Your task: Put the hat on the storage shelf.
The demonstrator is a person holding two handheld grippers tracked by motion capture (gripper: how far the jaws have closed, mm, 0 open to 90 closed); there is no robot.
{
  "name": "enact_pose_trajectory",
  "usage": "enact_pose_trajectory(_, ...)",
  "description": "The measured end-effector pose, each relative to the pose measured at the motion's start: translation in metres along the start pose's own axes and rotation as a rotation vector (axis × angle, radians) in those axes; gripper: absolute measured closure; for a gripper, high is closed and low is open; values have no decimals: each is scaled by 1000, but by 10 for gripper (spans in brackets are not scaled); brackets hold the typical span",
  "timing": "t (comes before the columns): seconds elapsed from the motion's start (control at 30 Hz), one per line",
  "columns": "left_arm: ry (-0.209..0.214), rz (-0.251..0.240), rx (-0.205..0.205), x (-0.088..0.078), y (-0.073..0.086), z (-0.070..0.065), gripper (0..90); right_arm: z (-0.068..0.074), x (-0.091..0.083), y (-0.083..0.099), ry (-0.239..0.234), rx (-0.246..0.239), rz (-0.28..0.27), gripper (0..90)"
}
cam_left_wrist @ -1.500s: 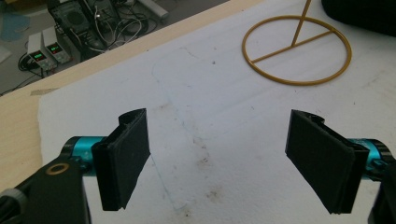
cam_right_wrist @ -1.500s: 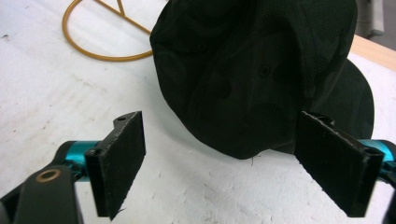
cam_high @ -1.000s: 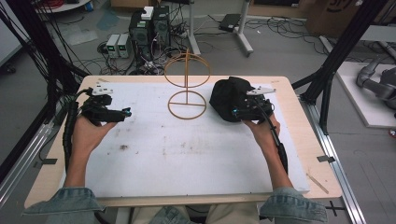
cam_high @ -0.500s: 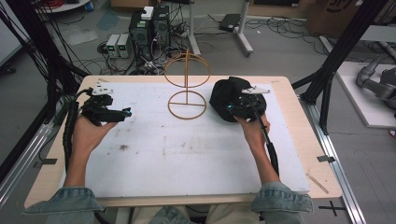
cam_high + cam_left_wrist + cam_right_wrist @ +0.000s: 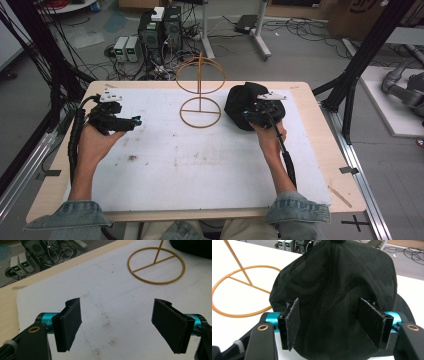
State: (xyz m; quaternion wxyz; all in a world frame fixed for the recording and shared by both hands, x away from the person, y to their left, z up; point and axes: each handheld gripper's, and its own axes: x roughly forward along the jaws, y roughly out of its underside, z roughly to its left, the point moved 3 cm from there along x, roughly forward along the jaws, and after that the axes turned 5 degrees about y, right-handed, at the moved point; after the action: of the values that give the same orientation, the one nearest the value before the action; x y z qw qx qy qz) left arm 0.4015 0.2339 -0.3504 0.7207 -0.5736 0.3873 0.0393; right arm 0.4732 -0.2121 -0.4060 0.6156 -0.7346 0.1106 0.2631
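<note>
High view: a wooden counter (image 5: 320, 107) carries a white sheet (image 5: 200, 160) marked with dark smudges. A gold wire stand (image 5: 200, 92), made of a flat ring base, an upright rod and an upper ring, stands at the far middle of the sheet. Just right of it lies a black cap (image 5: 240, 102), resting on the sheet at the far right.

The right gripper (image 5: 252, 116) sits at the near right side of the cap, with the person's right hand (image 5: 269, 137) behind it and a cable trailing toward the near edge. Right gripper view: the jaws stand spread, one on each side of the cap's mesh crown (image 5: 337, 290); the cloth fills the gap between them, and the pads (image 5: 293, 320) are not pressed into it. The stand's base ring (image 5: 234, 295) lies to the left of the cap.

The left gripper (image 5: 131, 121) is held at the far left of the sheet, well apart from the cap, by the left hand (image 5: 97, 142). Left gripper view: its jaws are wide apart over bare sheet (image 5: 112, 315), nothing between them; the base ring (image 5: 156, 265) lies beyond, to the right.

Floor beyond the counter: power supplies (image 5: 126, 48) and tangled cables.
</note>
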Motion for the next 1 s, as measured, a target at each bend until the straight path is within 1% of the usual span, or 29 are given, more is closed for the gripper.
enact_pose_trajectory(0.27,4,0,-3,0,0,0,241,0,5,1,19,-3,0,403)
enact_pose_trajectory(0.3,4,1,-3,-1,0,0,241,0,5,1,29,-6,1,427)
enact_pose_trajectory(0.43,3,-2,-2,-1,0,1,241,-1,4,1,43,-15,3,478)
enact_pose_trajectory(0.5,4,-1,-2,-1,1,1,241,-1,4,1,43,-14,6,504)
enact_pose_trajectory(0.6,5,0,-2,0,1,0,242,-1,5,1,49,-28,8,548)
enact_pose_trajectory(0.73,3,2,-4,0,1,1,242,-2,3,0,58,-38,8,621)
enact_pose_trajectory(0.8,2,1,-5,0,1,1,242,-2,3,0,58,-41,6,674)
enact_pose_trajectory(0.87,3,1,-8,0,2,2,243,-1,2,-1,60,-59,0,717)
enact_pose_trajectory(0.9,4,1,-8,0,2,2,242,0,1,-1,59,-60,-1,741)
enact_pose_trajectory(0.97,2,1,-10,-1,2,2,243,1,1,-2,64,-77,-8,767)
enact_pose_trajectory(1.0,2,1,-10,-1,2,2,242,1,1,-2,64,-77,-8,767)
